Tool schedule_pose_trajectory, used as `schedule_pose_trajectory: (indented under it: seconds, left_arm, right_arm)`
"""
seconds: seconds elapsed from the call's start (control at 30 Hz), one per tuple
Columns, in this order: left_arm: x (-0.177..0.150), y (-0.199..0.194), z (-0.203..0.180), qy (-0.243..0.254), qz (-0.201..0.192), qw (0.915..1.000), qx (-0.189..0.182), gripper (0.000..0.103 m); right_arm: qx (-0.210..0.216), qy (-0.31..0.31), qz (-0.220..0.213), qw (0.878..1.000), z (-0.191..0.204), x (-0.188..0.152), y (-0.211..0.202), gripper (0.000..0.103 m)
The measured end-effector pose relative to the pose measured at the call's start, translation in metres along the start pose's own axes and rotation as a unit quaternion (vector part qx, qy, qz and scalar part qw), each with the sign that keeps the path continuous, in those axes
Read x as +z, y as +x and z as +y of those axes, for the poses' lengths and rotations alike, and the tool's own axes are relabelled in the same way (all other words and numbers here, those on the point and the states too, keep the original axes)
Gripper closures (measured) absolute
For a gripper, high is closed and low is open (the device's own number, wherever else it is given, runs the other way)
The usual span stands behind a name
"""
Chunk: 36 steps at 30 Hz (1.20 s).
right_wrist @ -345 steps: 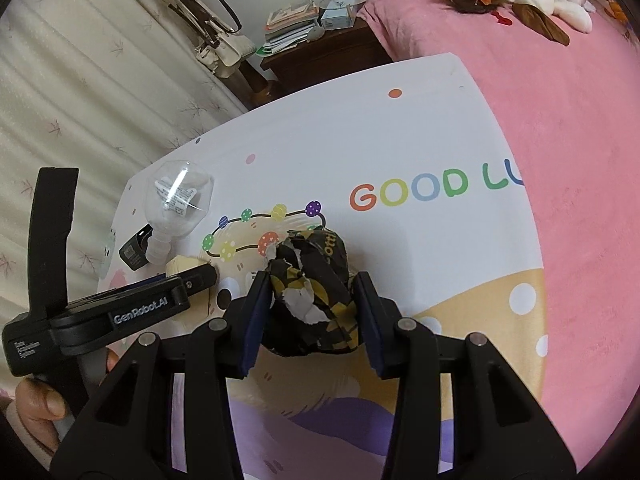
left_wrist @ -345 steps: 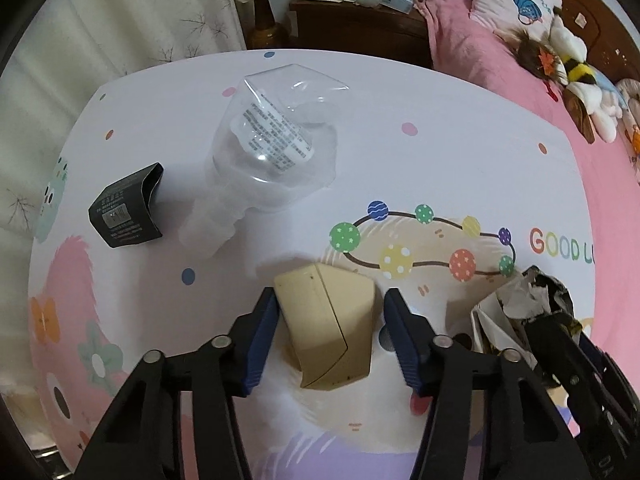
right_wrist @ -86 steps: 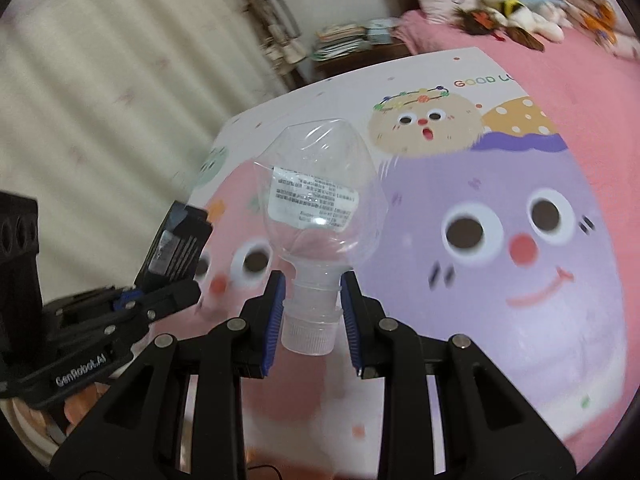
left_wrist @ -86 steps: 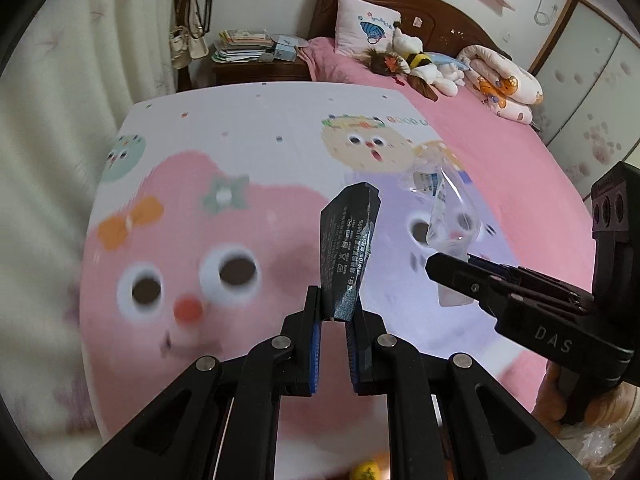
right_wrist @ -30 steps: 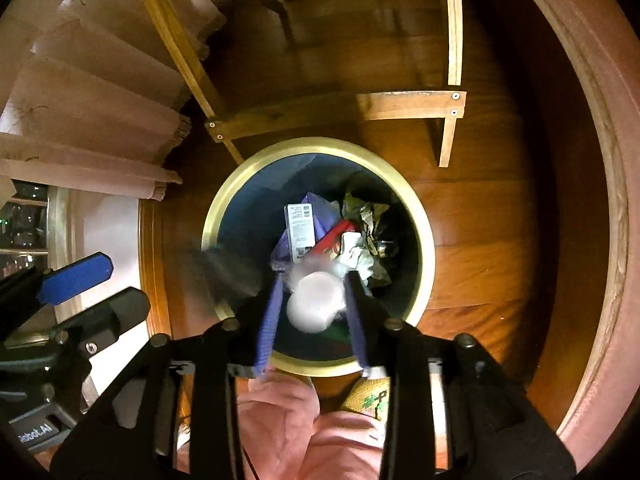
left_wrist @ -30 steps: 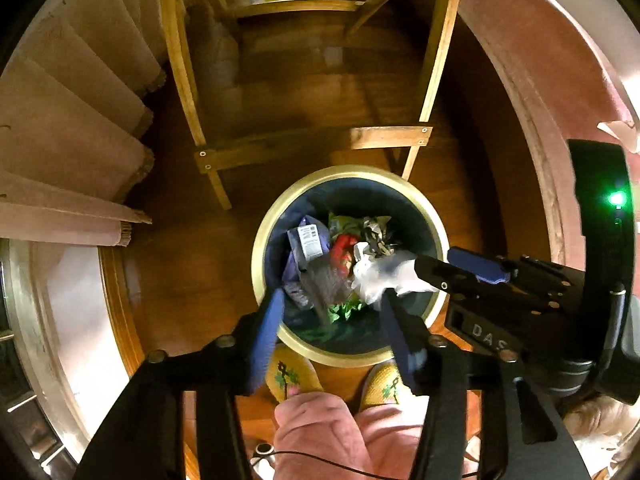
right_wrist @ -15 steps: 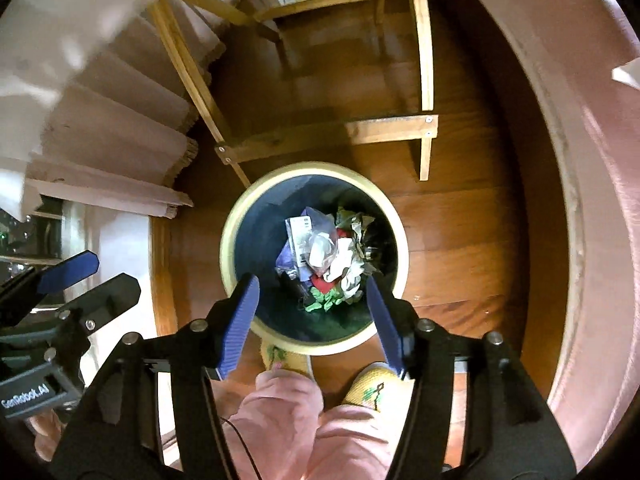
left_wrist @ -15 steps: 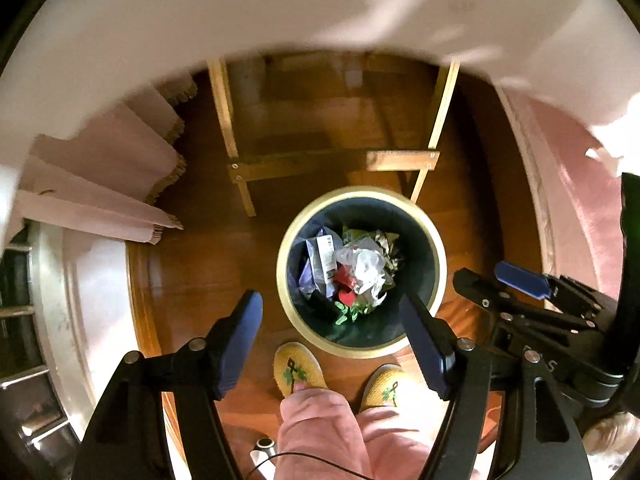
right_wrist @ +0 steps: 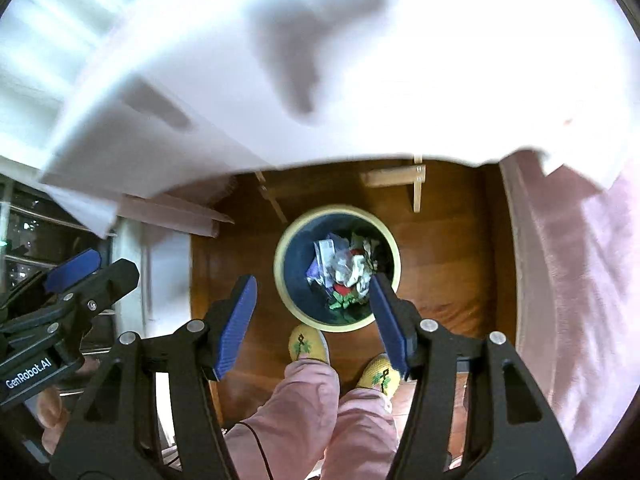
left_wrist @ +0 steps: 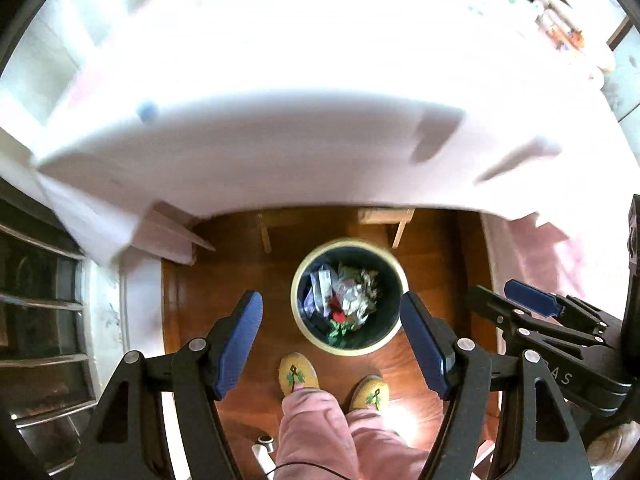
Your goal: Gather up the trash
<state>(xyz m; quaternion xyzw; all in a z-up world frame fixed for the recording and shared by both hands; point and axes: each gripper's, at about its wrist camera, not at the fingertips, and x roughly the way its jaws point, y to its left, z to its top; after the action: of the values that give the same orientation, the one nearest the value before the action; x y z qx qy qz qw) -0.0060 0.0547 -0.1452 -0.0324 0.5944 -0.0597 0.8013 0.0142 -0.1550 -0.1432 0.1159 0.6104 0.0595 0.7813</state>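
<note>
Down below, the round trash bin (left_wrist: 394, 276) stands on the wooden floor (left_wrist: 224, 280), filled with crumpled wrappers and plastic trash (left_wrist: 348, 296), just ahead of the person's yellow slippers (left_wrist: 298, 374). Both grippers hang high above it, empty: left gripper (left_wrist: 332, 340) spread wide, right gripper (right_wrist: 312, 316) wide too. Overhead, the desk's white cloth (right_wrist: 360, 60) blurs across both views.

Legible text: "GenRobot.AI", white lettering on the black plastic body of the left gripper (right_wrist: 72, 280), right wrist view. Partial letters "AS", pale, on the black right gripper (left_wrist: 532, 304), left wrist view.
</note>
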Motion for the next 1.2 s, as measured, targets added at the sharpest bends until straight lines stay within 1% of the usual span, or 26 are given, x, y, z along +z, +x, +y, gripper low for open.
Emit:
schedule_pose_trajectory:
  seconds: [0.1,0.27,0.47,0.57,0.6,0.63,0.73,0.77,0.83,0.9,1.07,1.2]
  left_arm:
    - [0.009,-0.048,-0.004,0.005,-0.026,0.9997,0.0,0.031]
    - [0.023,-0.125,-0.006,0.007,-0.07,0.9975,-0.001,0.031]
    - [0.037,-0.201,-0.003,0.002,-0.121,0.9926,0.003,0.031]
    - [0.043,-0.235,-0.003,-0.003,-0.148,0.9889,0.008,0.031]
    - [0.046,-0.248,-0.002,-0.004,-0.155,0.9879,0.007,0.031]
    - [0.048,-0.257,-0.001,-0.007,-0.16,0.987,0.007,0.031]
    - [0.051,-0.278,0.0,-0.013,-0.176,0.9843,0.007,0.031]
    - [0.052,-0.282,0.001,-0.017,-0.175,0.9843,0.007,0.031]
    - [0.052,-0.294,0.0,-0.016,-0.185,0.9825,0.008,0.031]
    - [0.053,-0.301,-0.001,-0.017,-0.186,0.9823,0.013,0.031]
    - [0.053,-0.309,-0.004,-0.014,-0.197,0.9803,0.015,0.031]
    - [0.053,-0.306,-0.003,-0.015,-0.2,0.9794,0.02,0.031]
  right_arm:
    - [0.007,-0.009,-0.018,1.0,0.013,0.008,-0.039,0.048]
    - [0.018,-0.024,-0.06,0.998,0.036,0.023,-0.11,0.047]
    - [0.034,-0.038,-0.115,0.992,0.058,0.039,-0.185,0.047]
    - [0.043,-0.043,-0.138,0.989,0.063,0.048,-0.217,0.044]
    - [0.044,-0.045,-0.143,0.988,0.067,0.05,-0.225,0.042]
    - [0.045,-0.047,-0.149,0.987,0.07,0.052,-0.237,0.04]
    - [0.042,-0.052,-0.165,0.984,0.074,0.056,-0.257,0.039]
    - [0.04,-0.053,-0.172,0.983,0.077,0.057,-0.265,0.039]
    - [0.04,-0.053,-0.178,0.982,0.082,0.057,-0.273,0.036]
    - [0.036,-0.055,-0.186,0.98,0.086,0.058,-0.282,0.034]
    - [0.014,-0.06,-0.208,0.976,0.098,0.054,-0.293,0.032]
    - [0.004,-0.063,-0.218,0.974,0.106,0.052,-0.296,0.031]
